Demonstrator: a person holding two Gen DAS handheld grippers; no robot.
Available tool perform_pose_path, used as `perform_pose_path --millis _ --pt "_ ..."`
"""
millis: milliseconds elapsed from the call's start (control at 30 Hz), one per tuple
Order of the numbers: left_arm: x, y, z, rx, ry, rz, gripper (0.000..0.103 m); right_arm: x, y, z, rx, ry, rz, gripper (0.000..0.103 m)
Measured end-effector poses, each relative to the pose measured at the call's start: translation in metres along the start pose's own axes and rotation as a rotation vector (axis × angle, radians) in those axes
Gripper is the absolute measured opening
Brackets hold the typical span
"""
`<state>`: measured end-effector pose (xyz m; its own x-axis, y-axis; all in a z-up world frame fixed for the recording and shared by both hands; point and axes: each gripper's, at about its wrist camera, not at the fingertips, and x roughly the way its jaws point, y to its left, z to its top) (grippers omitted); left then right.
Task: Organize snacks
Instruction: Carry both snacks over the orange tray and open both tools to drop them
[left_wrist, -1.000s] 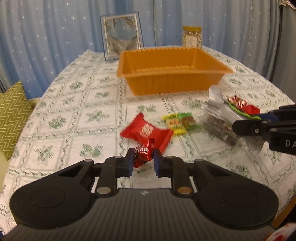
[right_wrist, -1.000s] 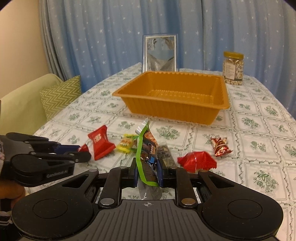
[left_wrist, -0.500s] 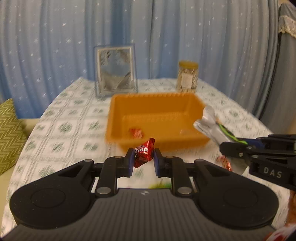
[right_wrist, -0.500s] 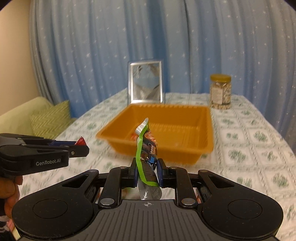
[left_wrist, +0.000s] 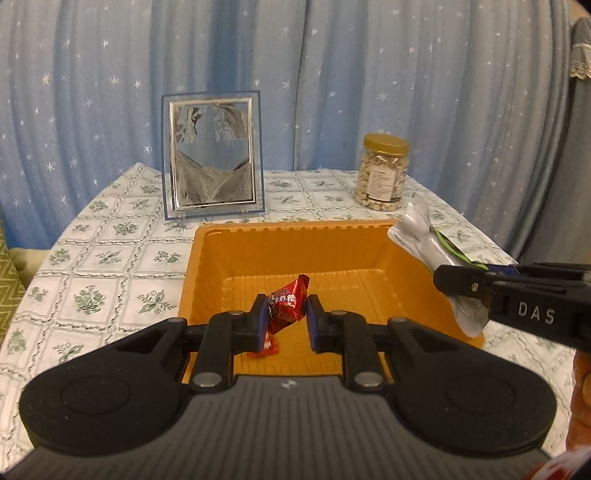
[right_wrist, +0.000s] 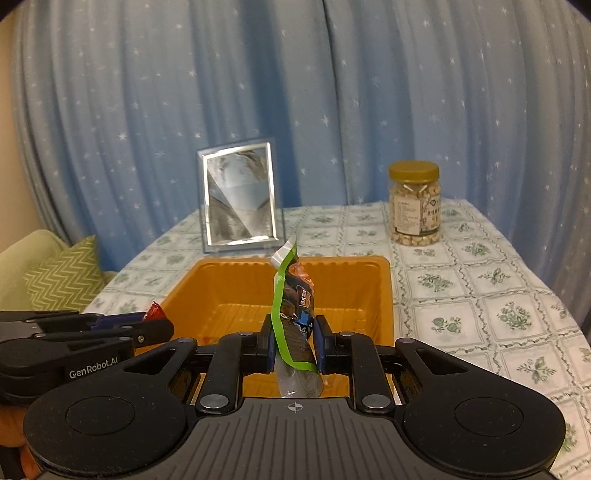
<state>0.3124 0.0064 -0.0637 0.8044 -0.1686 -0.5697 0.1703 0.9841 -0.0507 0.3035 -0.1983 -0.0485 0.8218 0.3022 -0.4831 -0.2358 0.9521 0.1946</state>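
glossy foil candy (left_wrist: 286, 304), ribbed plastic tray (left_wrist: 343, 266)

Orange, ribbed on its floor: tray (left_wrist: 369, 254). Shiny red with white lettering: candy (left_wrist: 286, 304) between the blue pads of the black left tongs (left_wrist: 283, 320). Another red wrapper (left_wrist: 266, 347) just below those tongs. Dark, with a lime-green edge strip and silver ends: packet (right_wrist: 293, 314) between the blue pads of the black right tongs (right_wrist: 294, 341). White with a grid of green floral squares: cloth on the desk (right_wrist: 480, 295) around the tray. Beyond the tongs, silver-rimmed grey and white: frame (left_wrist: 212, 155). Gold lid, beige contents, white label: jar (right_wrist: 414, 203). Pale blue, scattered white stars: curtain (right_wrist: 332, 92). Left of the tongs, green with white zigzags: cushion (right_wrist: 62, 273).
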Motion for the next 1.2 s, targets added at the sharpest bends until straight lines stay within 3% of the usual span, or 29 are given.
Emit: perform_pose_path --millis 500,567,633,1200 --pt "0.062 0.014 0.013 -0.029 0.067 0.019 0.02 0.059 -0.003 0.001 -0.006 0.087 -0.006 0.02" --pt "0.064 0.013 0.013 -0.029 0.07 0.025 0.022 0.061 -0.003 0.001 -0.005 0.089 -0.008 0.02" --pt "0.063 0.013 0.012 -0.017 0.062 0.033 0.037 0.063 -0.002 0.001 0.0 0.093 -0.008 0.02" --pt "0.058 0.02 0.013 -0.034 0.052 0.049 0.038 0.063 -0.004 0.002 0.016 0.087 -0.013 0.021"
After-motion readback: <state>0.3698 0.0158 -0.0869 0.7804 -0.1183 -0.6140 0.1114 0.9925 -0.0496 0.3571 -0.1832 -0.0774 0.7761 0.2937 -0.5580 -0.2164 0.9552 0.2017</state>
